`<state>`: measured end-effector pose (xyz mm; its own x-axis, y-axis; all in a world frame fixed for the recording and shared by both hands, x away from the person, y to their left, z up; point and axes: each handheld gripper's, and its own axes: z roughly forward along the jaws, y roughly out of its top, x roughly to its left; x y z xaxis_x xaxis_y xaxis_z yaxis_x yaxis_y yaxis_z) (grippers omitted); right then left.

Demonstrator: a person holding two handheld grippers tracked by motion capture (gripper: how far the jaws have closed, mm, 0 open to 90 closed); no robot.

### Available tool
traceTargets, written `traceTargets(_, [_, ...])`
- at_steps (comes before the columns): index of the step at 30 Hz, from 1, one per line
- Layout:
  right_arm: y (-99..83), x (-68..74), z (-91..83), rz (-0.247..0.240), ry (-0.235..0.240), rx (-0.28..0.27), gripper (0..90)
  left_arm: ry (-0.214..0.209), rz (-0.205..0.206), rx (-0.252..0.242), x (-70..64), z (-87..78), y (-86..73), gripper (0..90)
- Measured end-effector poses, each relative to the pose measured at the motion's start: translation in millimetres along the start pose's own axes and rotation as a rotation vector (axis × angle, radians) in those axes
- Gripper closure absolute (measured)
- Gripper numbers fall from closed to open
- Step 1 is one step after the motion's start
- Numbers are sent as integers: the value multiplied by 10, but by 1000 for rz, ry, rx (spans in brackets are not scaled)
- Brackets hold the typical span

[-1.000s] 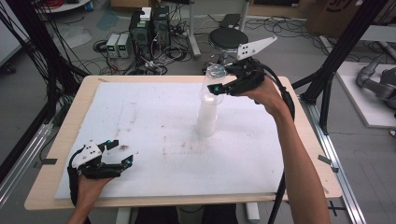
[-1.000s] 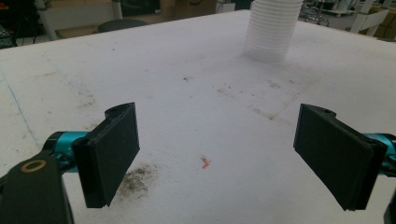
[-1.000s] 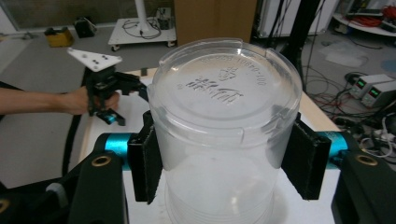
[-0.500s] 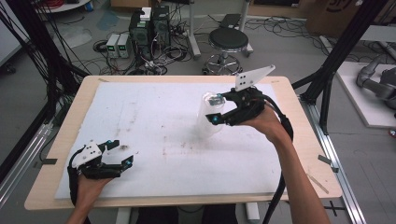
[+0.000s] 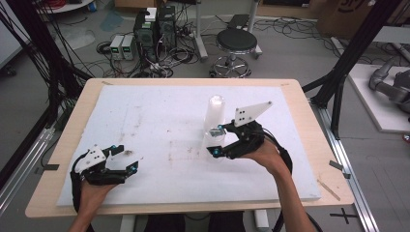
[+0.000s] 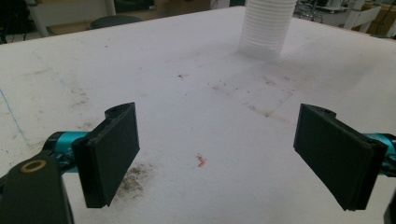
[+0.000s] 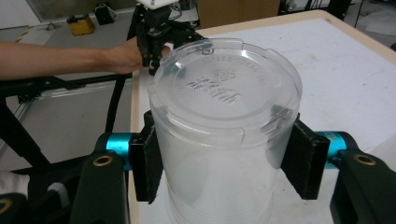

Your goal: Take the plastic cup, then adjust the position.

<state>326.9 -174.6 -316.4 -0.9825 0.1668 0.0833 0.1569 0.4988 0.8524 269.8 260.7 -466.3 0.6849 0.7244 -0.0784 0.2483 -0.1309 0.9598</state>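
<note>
High view: left gripper [image 5: 126, 161] rests on the counter [image 5: 159, 116] near its front-left corner, jaws wide and empty, seemingly idle; right gripper [image 5: 216, 141] clamps a clear plastic cup [image 7: 224, 135] by its sides, beside the cup stack [image 5: 215, 110], probably just separated

Cup stack [image 5: 215, 112] mid-table, right hand-held gripper [image 5: 213, 142] just before it, left hand-held gripper [image 5: 126, 162] near-left.

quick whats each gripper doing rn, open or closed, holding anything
Left gripper: open, fingers wide apart, nothing between them.
Right gripper: closed on a clear plastic cup, a finger on each side.
</note>
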Motion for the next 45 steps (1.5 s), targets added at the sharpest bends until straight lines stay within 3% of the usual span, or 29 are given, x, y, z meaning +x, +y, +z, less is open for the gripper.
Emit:
traceTargets(9, [-181,79,149,4,26,-14,391,7,1,-10,-1,-9,-4,141])
traceTargets(26, [-248,22,223,13,37,12,392,1,-18,-9,16,-5,-3,141])
traceTargets(45, [-237,11,264,12,49,6,395,-58,-42,-5,66,-4,21,126])
